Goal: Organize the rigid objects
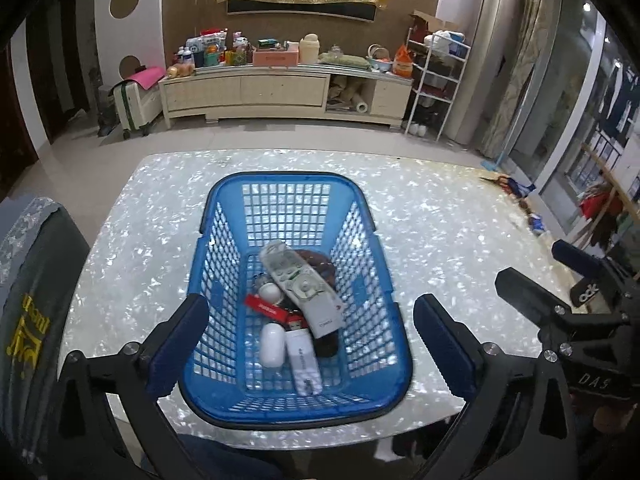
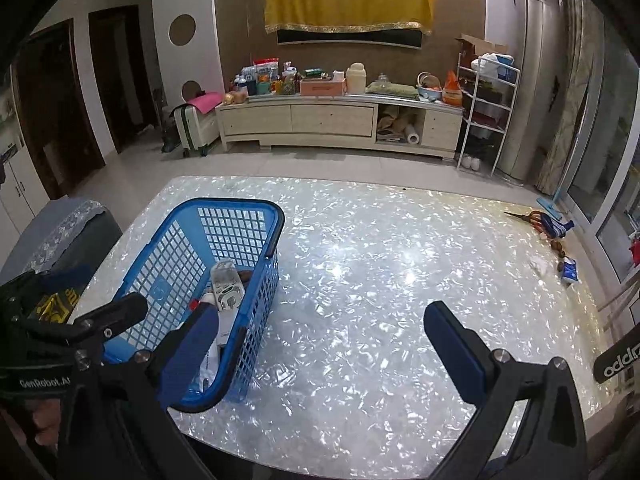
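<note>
A blue plastic basket stands on the shiny speckled table. Inside lie a grey remote control, a white oval case, a white stick-shaped device, a red flat item and some dark things. My left gripper is open and empty, its fingers either side of the basket's near end, above it. My right gripper is open and empty above bare table, right of the basket; its left finger overlaps the basket's near rim. The remote shows there too.
Scissors and small items lie at the table's far right edge. A grey cloth-covered seat stands left of the table. A long low cabinet crowded with household items and a white rack stand across the floor.
</note>
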The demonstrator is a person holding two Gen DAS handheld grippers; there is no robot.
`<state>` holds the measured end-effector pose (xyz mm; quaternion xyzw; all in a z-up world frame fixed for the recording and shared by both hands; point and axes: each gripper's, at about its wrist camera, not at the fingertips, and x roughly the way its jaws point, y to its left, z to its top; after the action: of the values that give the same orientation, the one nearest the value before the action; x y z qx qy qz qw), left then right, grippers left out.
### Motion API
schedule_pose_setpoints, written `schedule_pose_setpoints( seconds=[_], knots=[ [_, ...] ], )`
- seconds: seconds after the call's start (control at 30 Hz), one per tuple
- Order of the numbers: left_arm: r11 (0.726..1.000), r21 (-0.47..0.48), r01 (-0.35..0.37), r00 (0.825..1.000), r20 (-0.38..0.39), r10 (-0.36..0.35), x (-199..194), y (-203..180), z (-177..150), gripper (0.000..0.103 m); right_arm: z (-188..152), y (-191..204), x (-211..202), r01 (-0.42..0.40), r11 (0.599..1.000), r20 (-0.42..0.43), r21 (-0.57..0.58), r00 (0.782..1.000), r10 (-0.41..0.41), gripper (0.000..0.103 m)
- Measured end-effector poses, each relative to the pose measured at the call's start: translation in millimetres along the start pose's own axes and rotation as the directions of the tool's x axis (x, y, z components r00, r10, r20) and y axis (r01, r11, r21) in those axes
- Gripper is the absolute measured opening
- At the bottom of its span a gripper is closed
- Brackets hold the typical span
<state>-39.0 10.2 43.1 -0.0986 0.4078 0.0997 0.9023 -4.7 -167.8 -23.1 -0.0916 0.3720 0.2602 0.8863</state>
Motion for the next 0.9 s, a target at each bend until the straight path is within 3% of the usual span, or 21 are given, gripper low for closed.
schedule_pose_setpoints(
  seconds=[0.9],
  knots=[
    [0.998, 0.068, -0.001, 0.997, 0.073, -0.004, -43, -28, -8, 0.103, -18, -16, -38, 0.006, 0.998, 0.056, 0.057, 0.998, -0.009, 0.103]
  ],
)
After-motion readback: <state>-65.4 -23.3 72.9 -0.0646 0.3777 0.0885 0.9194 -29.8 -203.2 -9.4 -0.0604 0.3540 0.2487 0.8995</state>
